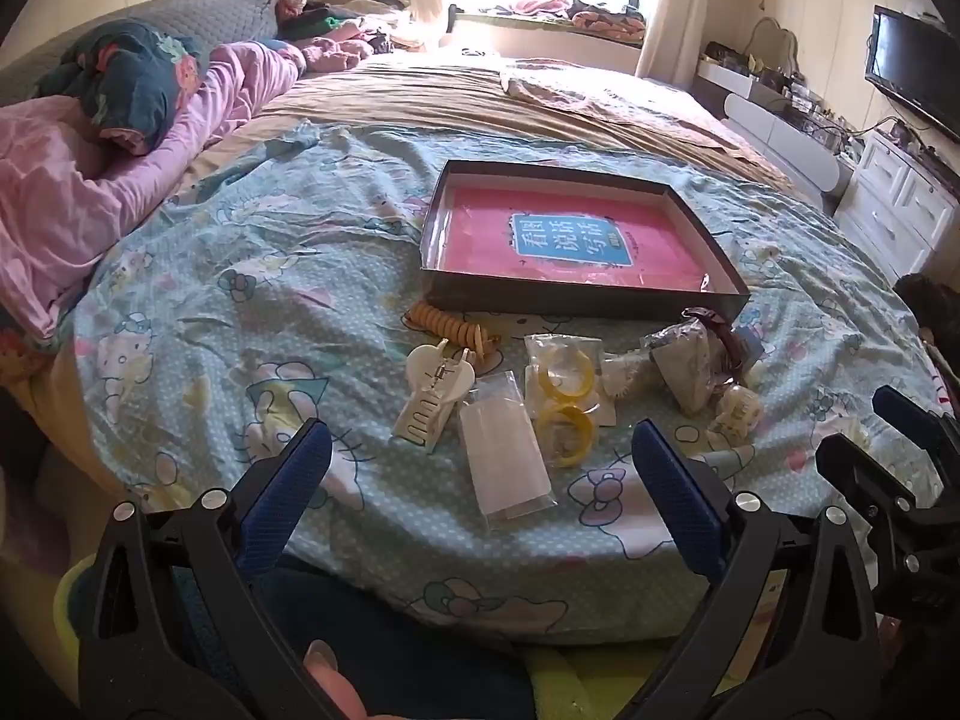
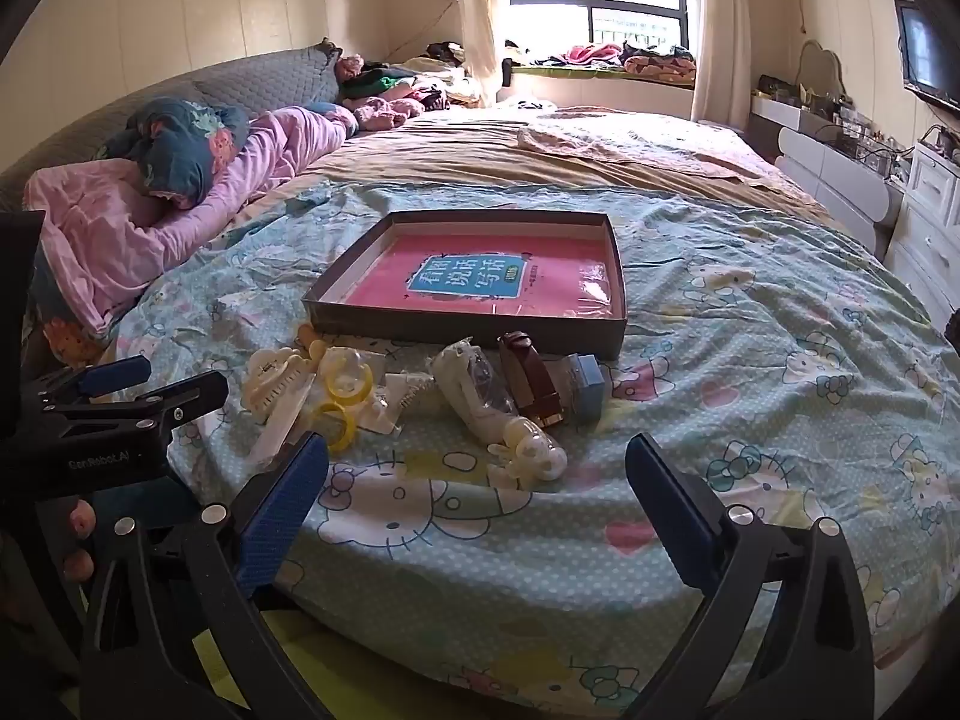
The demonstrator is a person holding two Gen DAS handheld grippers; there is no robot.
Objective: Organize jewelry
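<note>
A shallow dark box [image 1: 585,300] [image 2: 468,333] with a pink book in it lies on the bed. In front of it lies a row of jewelry: a cream hair clip [image 1: 435,387] [image 2: 273,381], a clear flat bag [image 1: 507,459], yellow hoops in a bag [image 1: 564,399] [image 2: 339,402], a bagged cream piece [image 1: 690,369] [image 2: 474,396], a brown strap watch [image 1: 723,336] [image 2: 531,378], a small blue box [image 2: 585,387] and a pale clip [image 2: 534,453]. My left gripper [image 1: 480,480] is open and empty before the bags. My right gripper [image 2: 477,483] is open and empty near the pale clip.
The bed has a blue cartoon-print sheet [image 1: 270,312] [image 2: 750,360]. Pink bedding and a dark floral pillow [image 1: 138,84] lie at the left. White drawers [image 1: 900,204] and a TV stand at the right. A coiled yellow hair tie [image 1: 447,324] lies by the box.
</note>
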